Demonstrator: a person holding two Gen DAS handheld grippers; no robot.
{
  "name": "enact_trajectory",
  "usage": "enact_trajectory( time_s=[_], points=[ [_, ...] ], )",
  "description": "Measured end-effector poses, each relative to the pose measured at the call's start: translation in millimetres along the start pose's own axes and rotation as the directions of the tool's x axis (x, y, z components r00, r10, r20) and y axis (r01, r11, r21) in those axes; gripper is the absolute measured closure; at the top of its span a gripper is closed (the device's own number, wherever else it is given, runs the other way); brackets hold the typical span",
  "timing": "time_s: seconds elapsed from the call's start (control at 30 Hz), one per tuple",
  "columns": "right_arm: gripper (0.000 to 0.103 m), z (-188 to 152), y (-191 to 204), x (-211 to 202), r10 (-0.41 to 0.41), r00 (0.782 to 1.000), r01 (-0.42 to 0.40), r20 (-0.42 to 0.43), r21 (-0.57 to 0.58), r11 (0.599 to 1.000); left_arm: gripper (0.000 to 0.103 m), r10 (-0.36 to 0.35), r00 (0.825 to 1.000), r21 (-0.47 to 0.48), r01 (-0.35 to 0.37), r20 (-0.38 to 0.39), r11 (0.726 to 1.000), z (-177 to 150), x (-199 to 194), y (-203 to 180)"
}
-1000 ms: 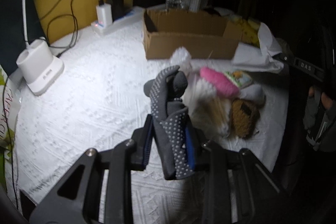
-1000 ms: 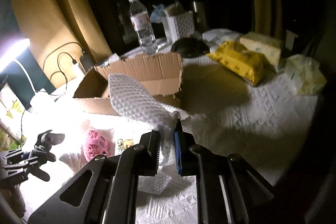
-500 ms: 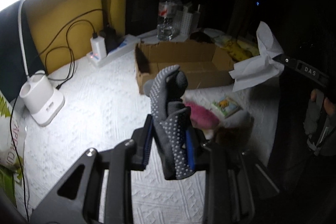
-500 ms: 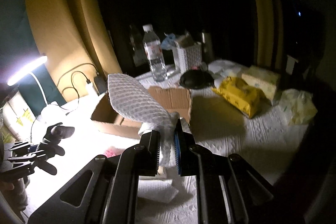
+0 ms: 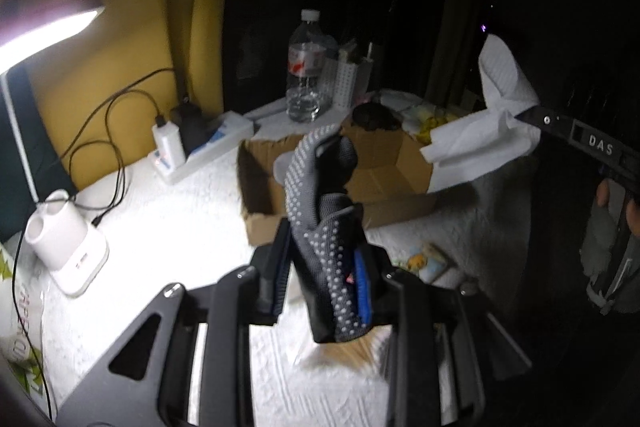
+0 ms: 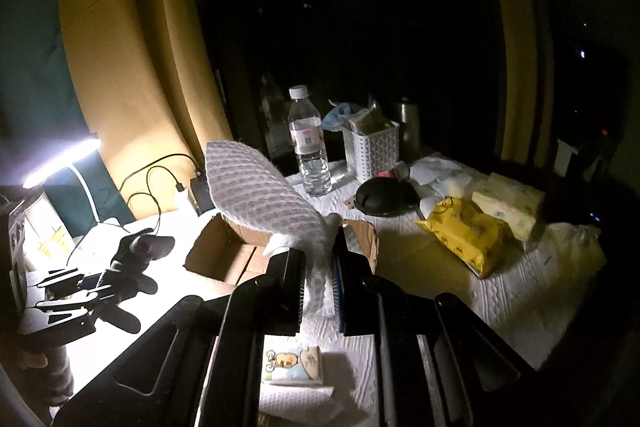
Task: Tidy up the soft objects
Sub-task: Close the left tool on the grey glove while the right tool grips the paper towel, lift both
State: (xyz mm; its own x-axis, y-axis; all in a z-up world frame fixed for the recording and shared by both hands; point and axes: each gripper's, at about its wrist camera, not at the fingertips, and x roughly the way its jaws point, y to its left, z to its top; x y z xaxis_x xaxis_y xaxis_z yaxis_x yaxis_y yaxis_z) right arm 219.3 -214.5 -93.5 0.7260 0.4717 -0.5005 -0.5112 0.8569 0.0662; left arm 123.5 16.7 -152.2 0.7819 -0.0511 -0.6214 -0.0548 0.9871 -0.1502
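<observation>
I've lifted both tongs off the desk: left tongs clenched on the dotted glove, right tongs on the white cloth (box next, I reckon).

**A home table by the window, at night**

I take this for a room in a home. My landmark is the open cardboard box on a white embossed table cover. Left of the box I see a lit desk lamp and a power strip with chargers plugged in, against a yellow wall. Behind the box stand a water bottle and a white basket; right of it lie a yellow pack and tissue packs. Beyond the box, dark window glass shows distant city lights
</observation>
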Motion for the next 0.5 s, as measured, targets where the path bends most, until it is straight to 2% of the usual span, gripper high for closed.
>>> enact_trajectory(
  time_s=[0.5],
  points=[
    [0.09,3.9,-12.7,55.5,0.014,0.998,-0.014,-0.059,0.002,1.0,0.075,-0.01,1.0,-0.009,0.01,0.011,1.0,40.6,54.2,-12.2]
  ],
)
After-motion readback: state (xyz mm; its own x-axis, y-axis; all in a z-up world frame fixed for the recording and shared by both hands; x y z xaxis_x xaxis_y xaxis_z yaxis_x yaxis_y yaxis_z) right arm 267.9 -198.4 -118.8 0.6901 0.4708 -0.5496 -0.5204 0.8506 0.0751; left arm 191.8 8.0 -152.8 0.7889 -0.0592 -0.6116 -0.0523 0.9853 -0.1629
